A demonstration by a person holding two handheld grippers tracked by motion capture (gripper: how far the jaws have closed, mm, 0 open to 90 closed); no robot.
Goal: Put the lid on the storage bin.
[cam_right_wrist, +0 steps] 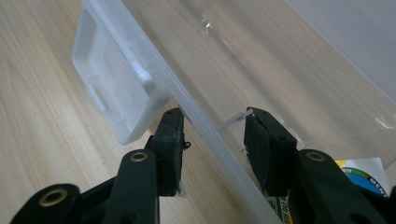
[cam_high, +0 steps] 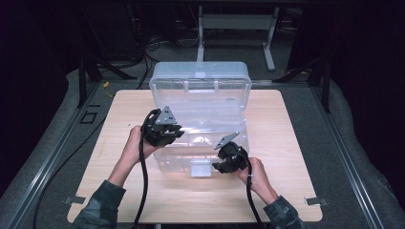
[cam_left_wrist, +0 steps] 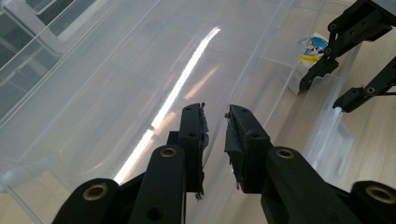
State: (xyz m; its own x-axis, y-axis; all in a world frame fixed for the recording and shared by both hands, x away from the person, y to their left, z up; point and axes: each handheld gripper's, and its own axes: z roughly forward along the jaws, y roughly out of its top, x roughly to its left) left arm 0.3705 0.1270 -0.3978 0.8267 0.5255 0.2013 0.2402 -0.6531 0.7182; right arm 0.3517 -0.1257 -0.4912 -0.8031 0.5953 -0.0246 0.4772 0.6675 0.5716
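While both hands work at the clear plastic box point(cam_high: 200, 138) in the middle of the wooden tabletop point(cam_high: 296, 157), its lid point(cam_high: 200, 78) stands open and upright at the far side. Left gripper point(cam_high: 165, 131) sits at the box's left rim, up near the lid hinge; in the left gripper view its jaws are closed down to a thin gap with a clear plastic wall edge point(cam_left_wrist: 212, 135) between the pads, so clamped on the box. Right gripper point(cam_high: 229, 160) is at the front rim, just right of the white latch point(cam_high: 200, 168). In the right gripper view its jaws straddle the front wall point(cam_right_wrist: 205, 126), one outside over the tabletop, one inside the box; whether the pads actually press on the wall can't be told, there is a visible gap on the inner side. Latch point(cam_right_wrist: 116, 93) hangs just beside the outer jaw. A small carton with a cartoon cow label point(cam_left_wrist: 309, 56) stands inside the box at its right end, near the right gripper; part of a printed label point(cam_right_wrist: 366, 175) shows behind the inner jaw. Cables trail off the near tabletop edge
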